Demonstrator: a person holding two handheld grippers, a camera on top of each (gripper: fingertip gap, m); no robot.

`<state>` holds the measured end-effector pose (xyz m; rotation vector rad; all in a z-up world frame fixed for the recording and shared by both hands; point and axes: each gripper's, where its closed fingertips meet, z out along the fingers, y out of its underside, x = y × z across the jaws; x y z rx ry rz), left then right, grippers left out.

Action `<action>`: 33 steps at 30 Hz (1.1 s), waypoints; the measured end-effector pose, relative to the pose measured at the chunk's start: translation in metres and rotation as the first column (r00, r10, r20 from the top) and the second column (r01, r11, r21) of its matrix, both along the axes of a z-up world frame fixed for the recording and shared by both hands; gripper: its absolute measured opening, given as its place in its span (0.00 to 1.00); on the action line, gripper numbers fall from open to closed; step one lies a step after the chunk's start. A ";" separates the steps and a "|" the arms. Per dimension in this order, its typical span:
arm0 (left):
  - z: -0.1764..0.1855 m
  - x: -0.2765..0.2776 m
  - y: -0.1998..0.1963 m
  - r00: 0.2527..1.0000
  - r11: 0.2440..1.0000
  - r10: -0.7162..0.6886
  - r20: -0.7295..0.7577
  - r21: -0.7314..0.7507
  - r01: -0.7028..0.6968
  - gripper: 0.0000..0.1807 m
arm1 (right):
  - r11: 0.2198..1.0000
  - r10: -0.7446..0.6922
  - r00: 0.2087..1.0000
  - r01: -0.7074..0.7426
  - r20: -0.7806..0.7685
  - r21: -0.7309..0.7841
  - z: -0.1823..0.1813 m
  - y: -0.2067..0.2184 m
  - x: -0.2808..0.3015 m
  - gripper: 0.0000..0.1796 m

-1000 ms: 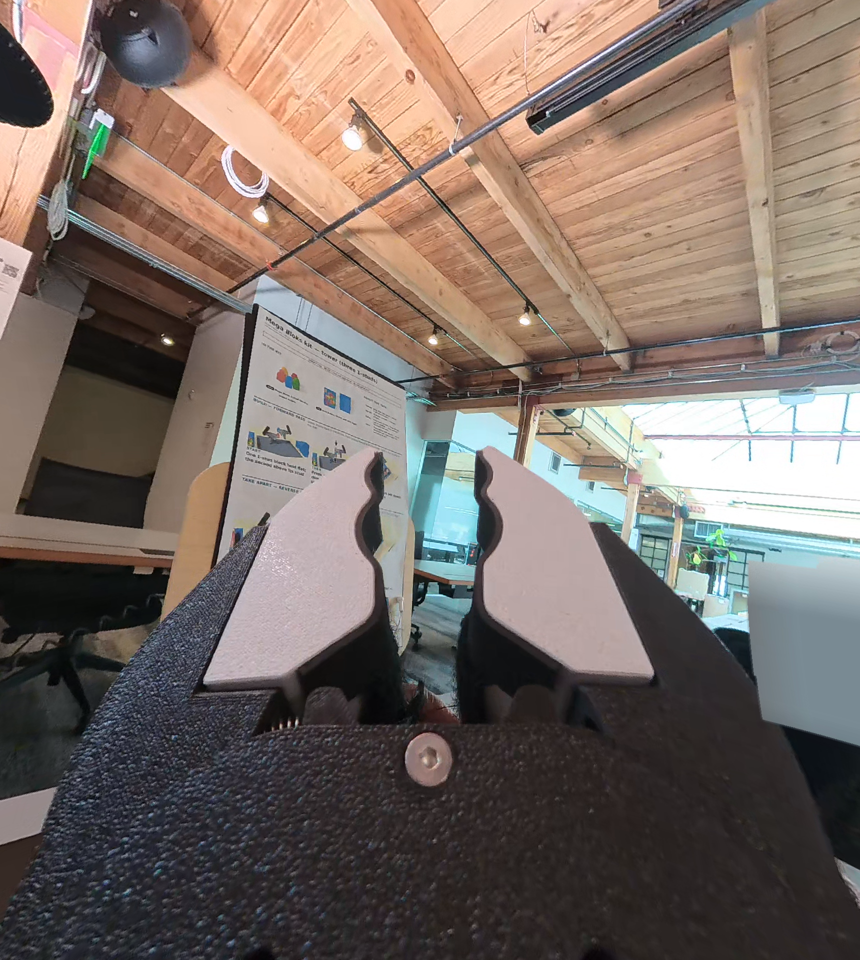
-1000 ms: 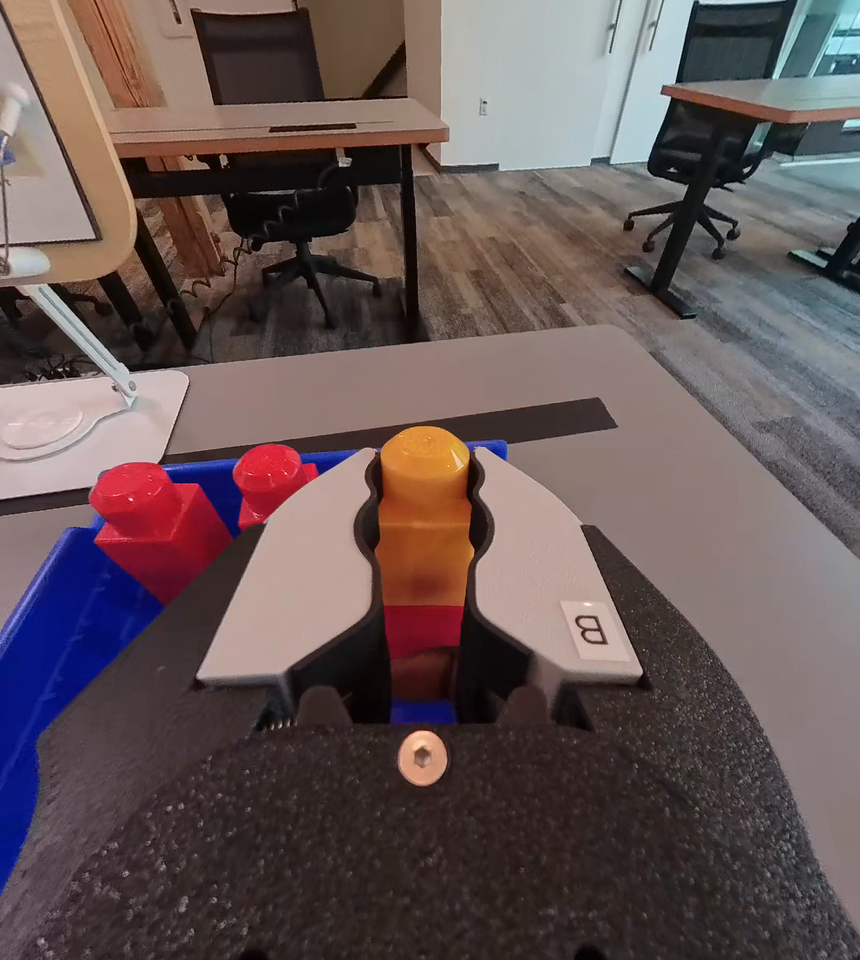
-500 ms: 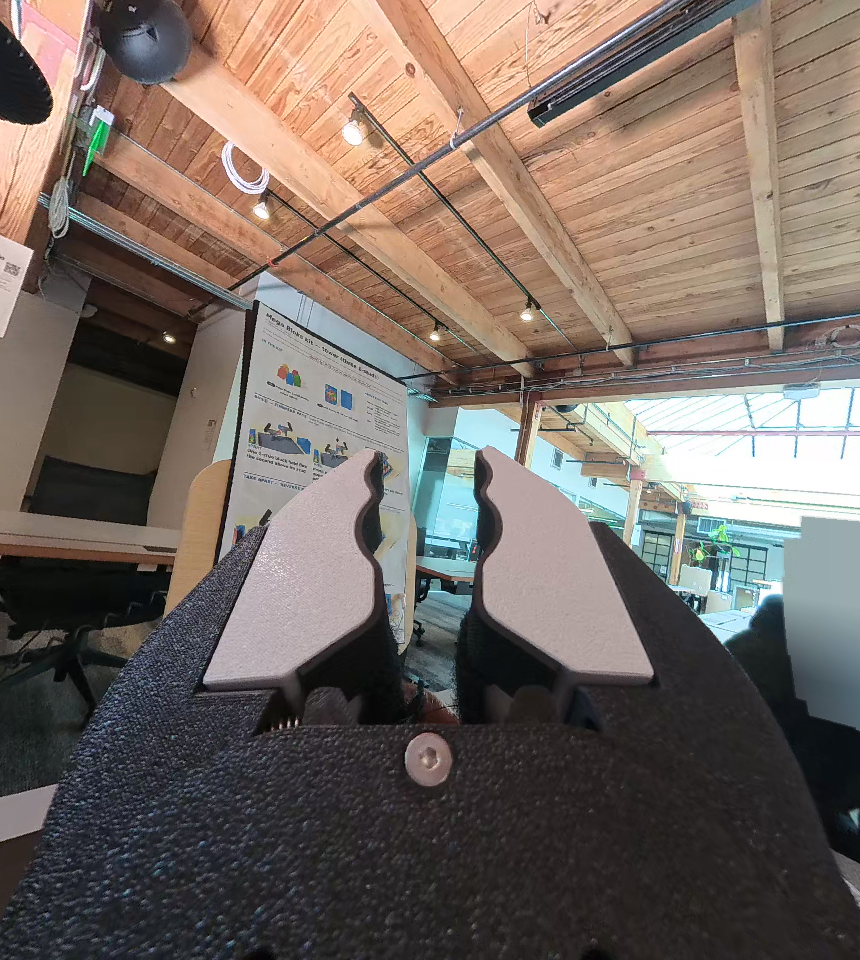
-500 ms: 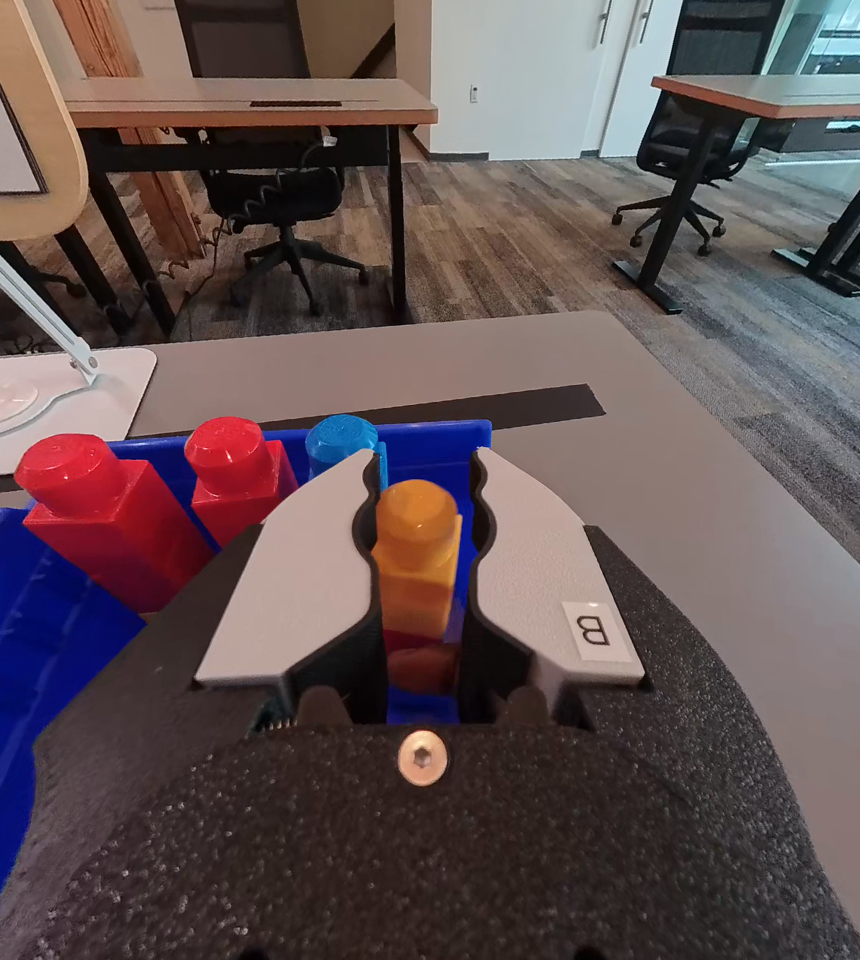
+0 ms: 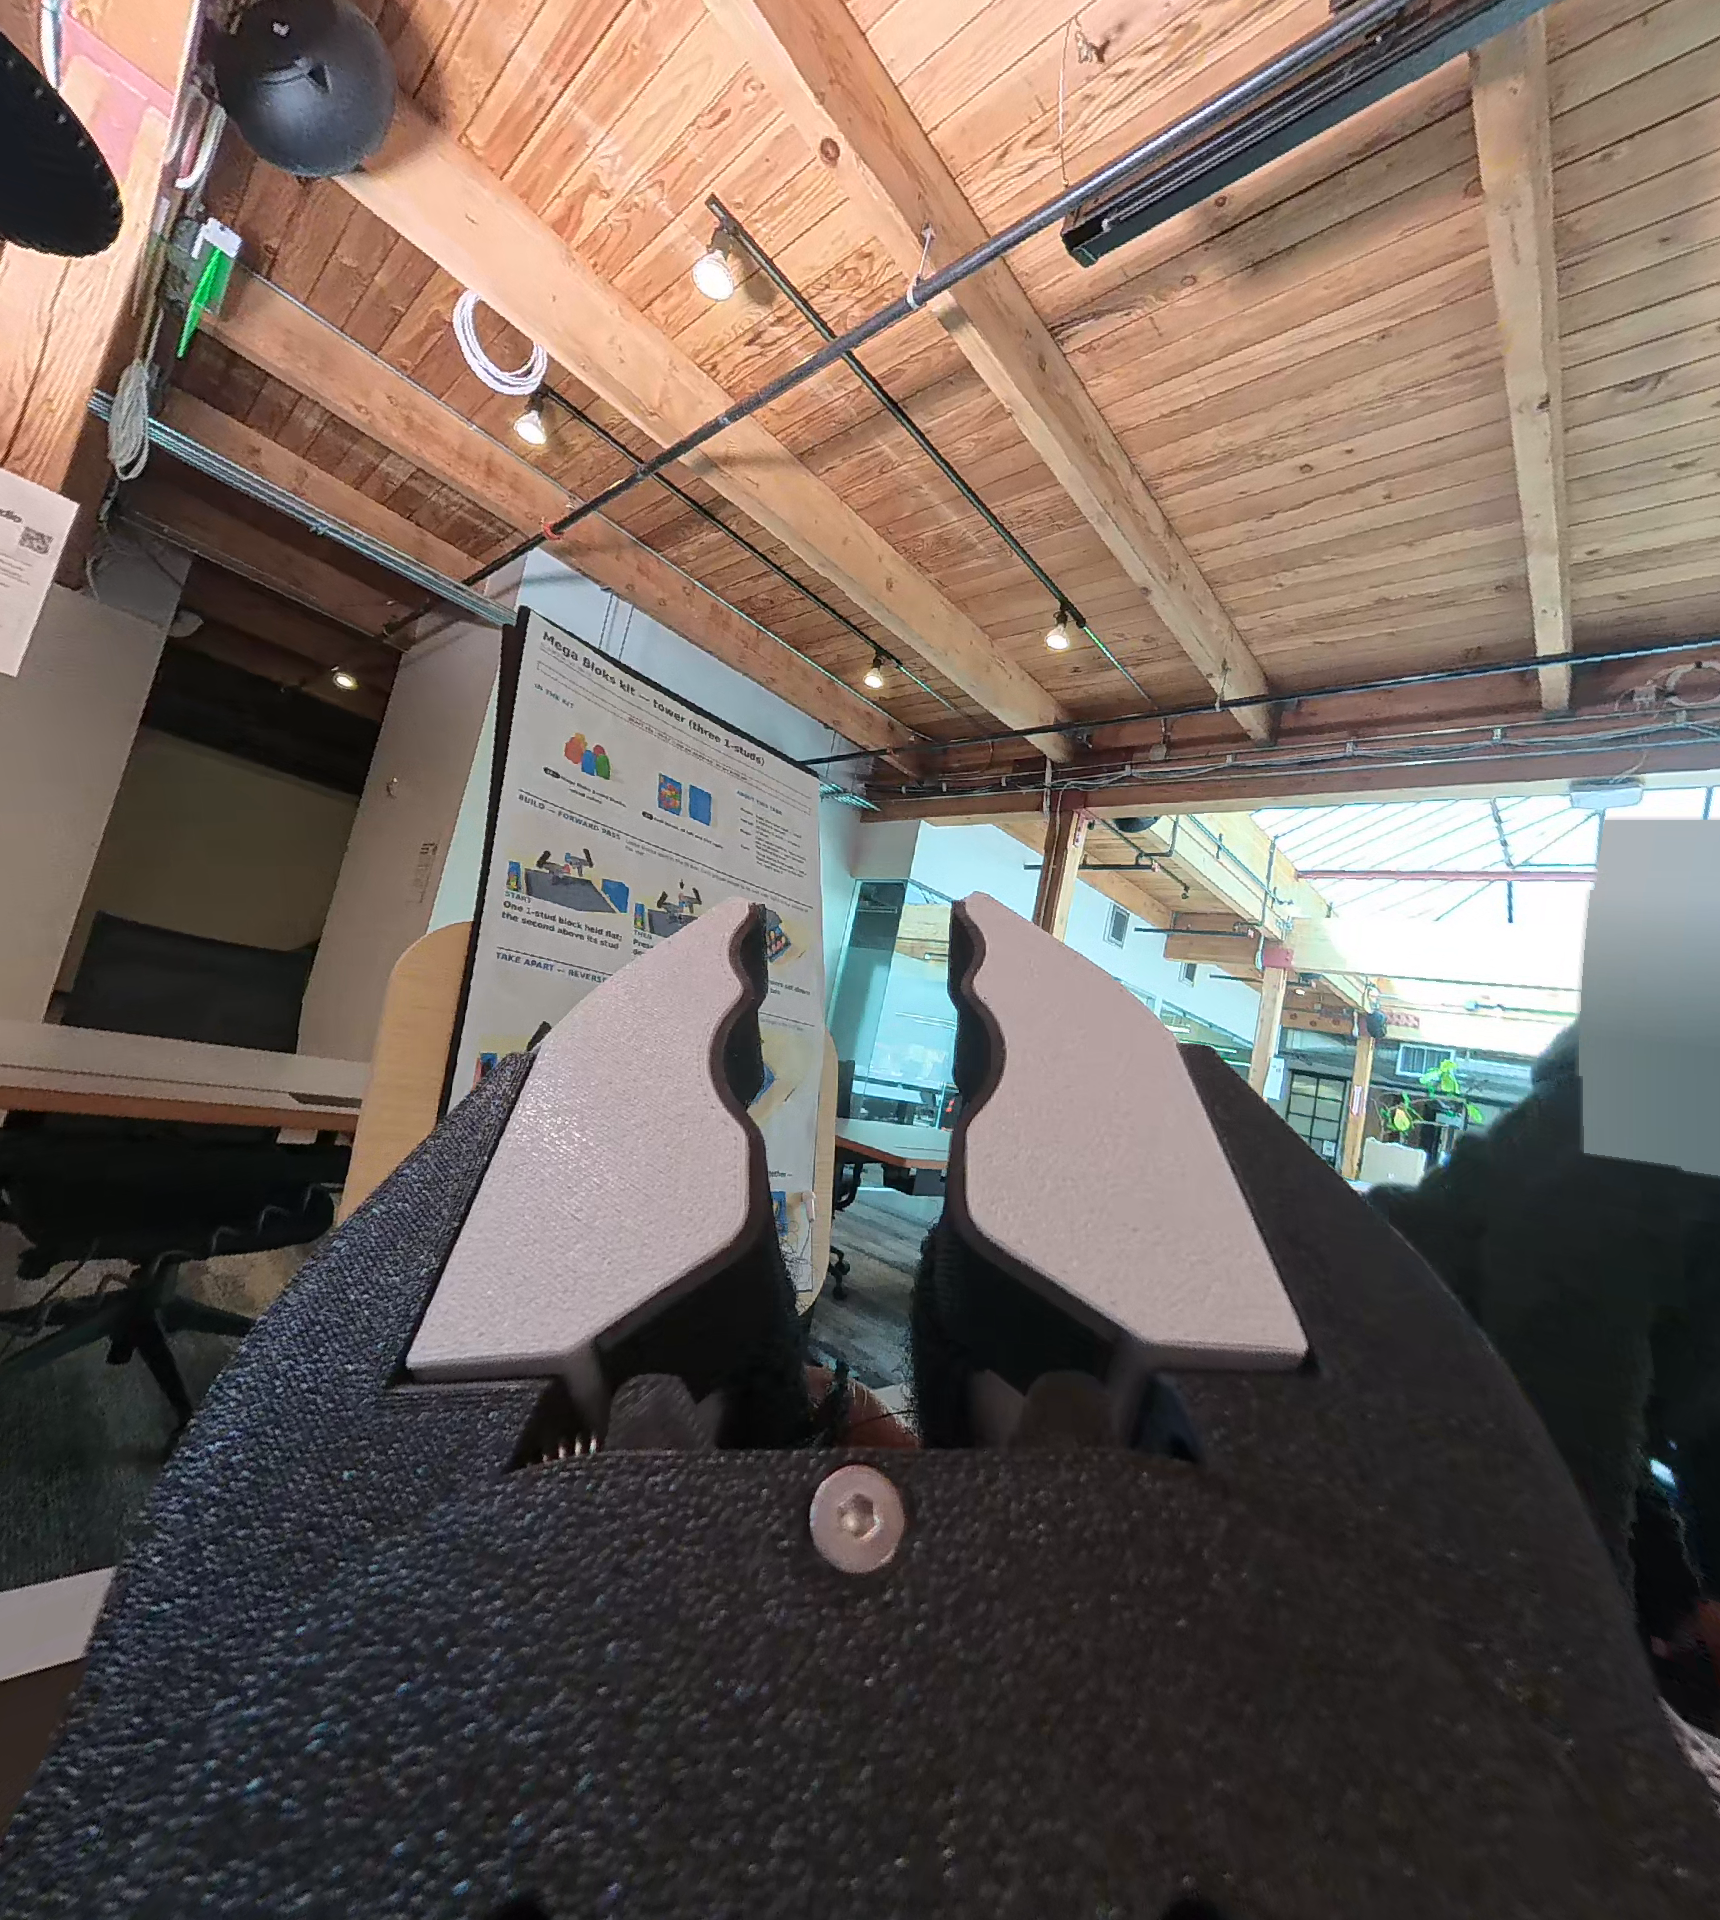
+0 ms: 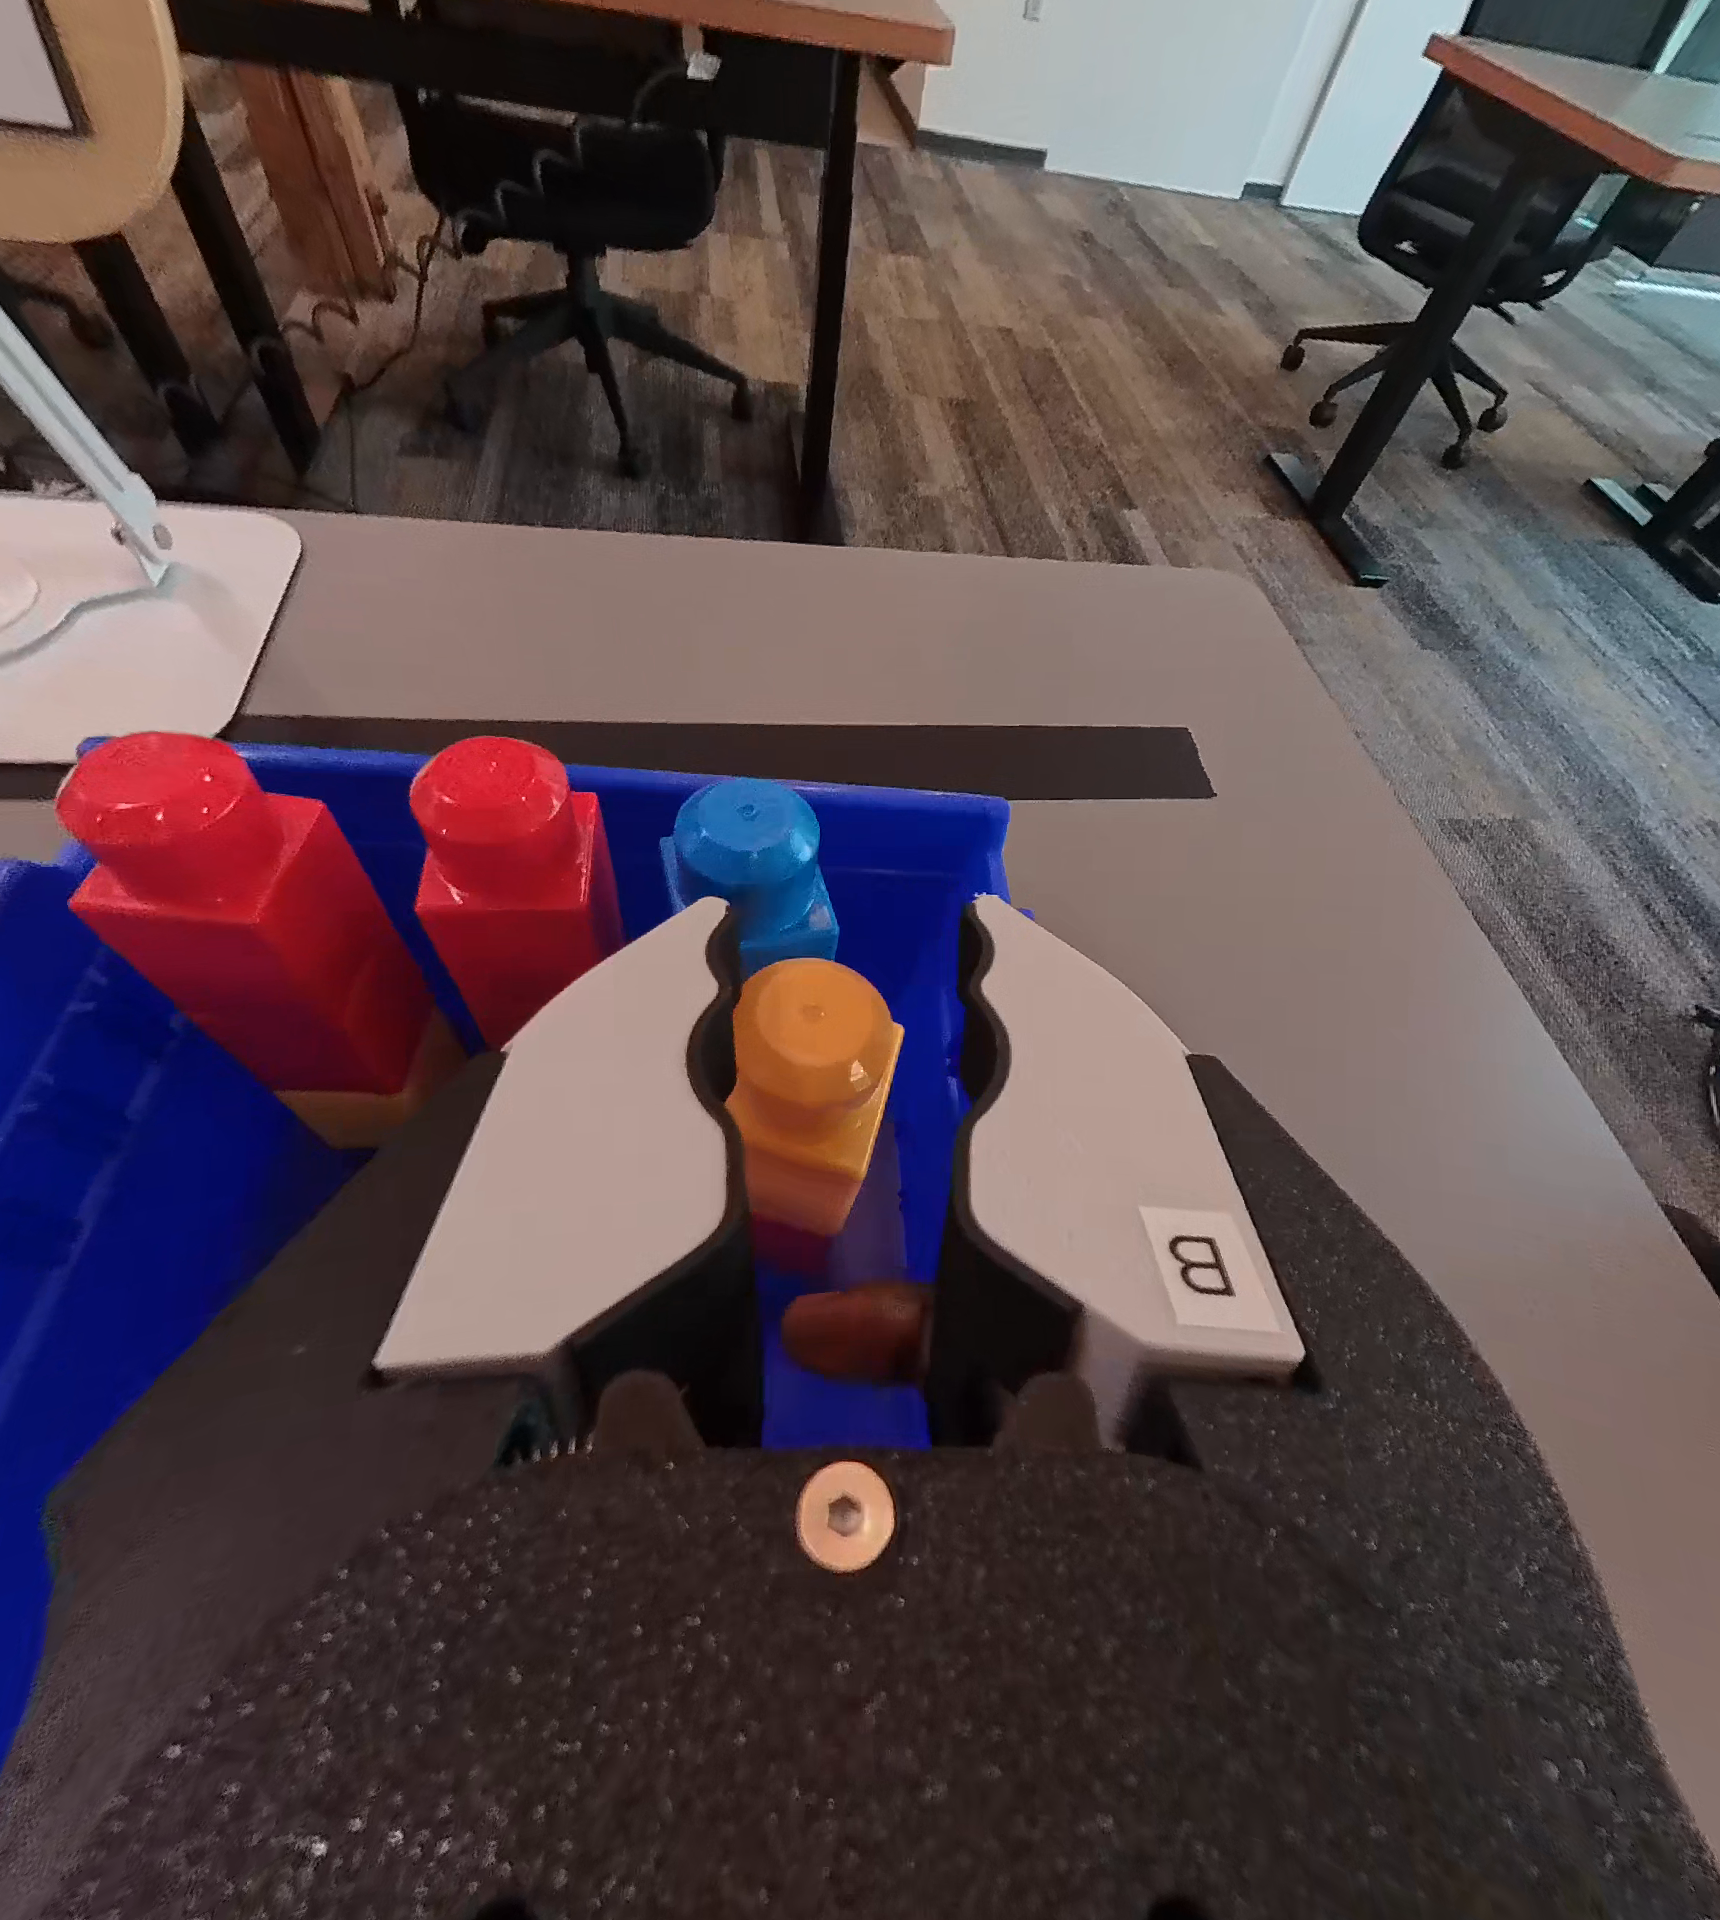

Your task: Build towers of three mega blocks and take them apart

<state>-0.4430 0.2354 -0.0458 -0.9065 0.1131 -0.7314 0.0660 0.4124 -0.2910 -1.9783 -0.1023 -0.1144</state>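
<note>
Right wrist view: right gripper (image 6: 843, 1023) parted, clear of orange-topped tower (image 6: 814, 1101) standing in blue bin (image 6: 25, 1195) beside three more towers — building seemingly done, disassembly pending. Left gripper (image 5: 854, 1023) parted, empty, aimed at ceiling.

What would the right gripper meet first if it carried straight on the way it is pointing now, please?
Probably the orange-topped tower, which stands in the blue bin right between the open right gripper fingers; the blue-topped tower stands just behind it. Depth is uncertain.
</note>
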 end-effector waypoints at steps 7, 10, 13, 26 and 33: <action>0.000 -0.002 -0.001 1.000 1.000 0.003 0.003 0.002 -0.003 0.18 | 0.995 0.041 0.997 -0.046 -0.058 -0.086 -0.001 -0.012 0.000 0.29; -0.001 -0.002 0.000 1.000 1.000 0.001 0.006 -0.001 -0.001 0.18 | 0.981 0.084 0.994 -0.095 -0.073 -0.169 -0.004 -0.020 -0.010 0.33; -0.001 -0.002 0.000 1.000 1.000 0.000 0.006 -0.001 0.000 0.18 | 0.963 0.129 0.990 -0.141 -0.064 -0.229 -0.008 -0.026 -0.019 0.36; 0.000 -0.006 -0.002 1.000 1.000 0.006 0.013 0.005 -0.006 0.18 | 0.959 0.066 0.996 -0.047 0.059 -0.280 -0.029 -0.025 0.008 0.20; -0.001 -0.005 -0.002 1.000 1.000 0.002 0.005 -0.003 -0.002 0.18 | 0.959 0.057 0.998 -0.053 0.006 -0.279 -0.030 -0.024 0.006 0.21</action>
